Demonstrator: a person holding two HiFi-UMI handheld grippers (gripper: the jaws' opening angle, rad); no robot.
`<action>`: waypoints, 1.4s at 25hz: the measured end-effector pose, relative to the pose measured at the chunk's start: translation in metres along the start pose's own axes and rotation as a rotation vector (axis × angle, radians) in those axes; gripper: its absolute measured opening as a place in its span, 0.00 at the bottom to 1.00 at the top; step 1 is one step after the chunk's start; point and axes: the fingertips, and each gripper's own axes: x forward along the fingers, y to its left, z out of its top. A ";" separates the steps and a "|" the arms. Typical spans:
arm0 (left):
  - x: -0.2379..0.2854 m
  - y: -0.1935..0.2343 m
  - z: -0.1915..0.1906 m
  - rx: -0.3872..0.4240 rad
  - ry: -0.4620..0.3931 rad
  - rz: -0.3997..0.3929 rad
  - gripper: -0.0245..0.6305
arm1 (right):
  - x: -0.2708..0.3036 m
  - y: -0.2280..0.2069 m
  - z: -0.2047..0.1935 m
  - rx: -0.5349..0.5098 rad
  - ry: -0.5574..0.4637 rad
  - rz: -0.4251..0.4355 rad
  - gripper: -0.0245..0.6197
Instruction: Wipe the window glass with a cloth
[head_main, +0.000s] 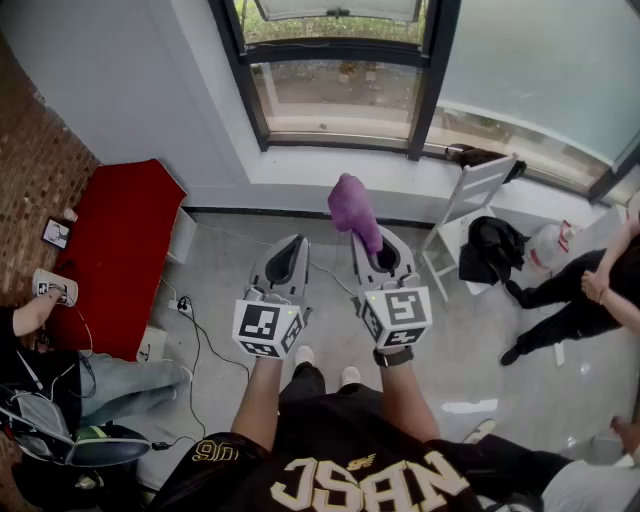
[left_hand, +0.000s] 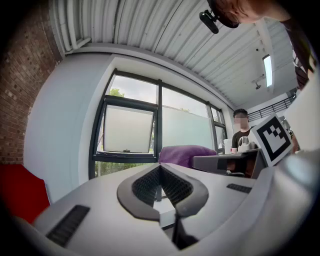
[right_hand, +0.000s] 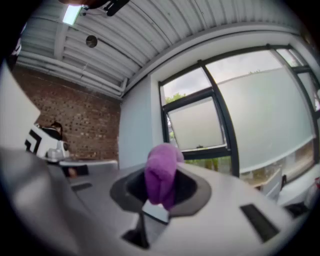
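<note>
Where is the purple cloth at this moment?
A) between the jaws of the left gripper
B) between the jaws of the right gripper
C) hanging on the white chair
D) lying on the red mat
B: the right gripper view shows the purple cloth pinched between the jaws of the right gripper, while the left gripper is closed with nothing in it.

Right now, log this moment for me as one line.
right gripper: shut on purple cloth | left gripper: shut, empty | window glass: cloth held clear of it
</note>
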 end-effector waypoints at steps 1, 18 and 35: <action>-0.002 0.007 0.000 -0.009 -0.001 0.004 0.07 | 0.003 0.004 -0.001 -0.009 0.008 0.002 0.17; 0.036 0.123 -0.001 -0.049 -0.013 -0.079 0.07 | 0.097 0.047 -0.011 -0.087 0.039 -0.085 0.17; 0.155 0.198 -0.049 -0.090 0.040 -0.080 0.07 | 0.232 -0.021 -0.060 0.002 0.115 -0.094 0.17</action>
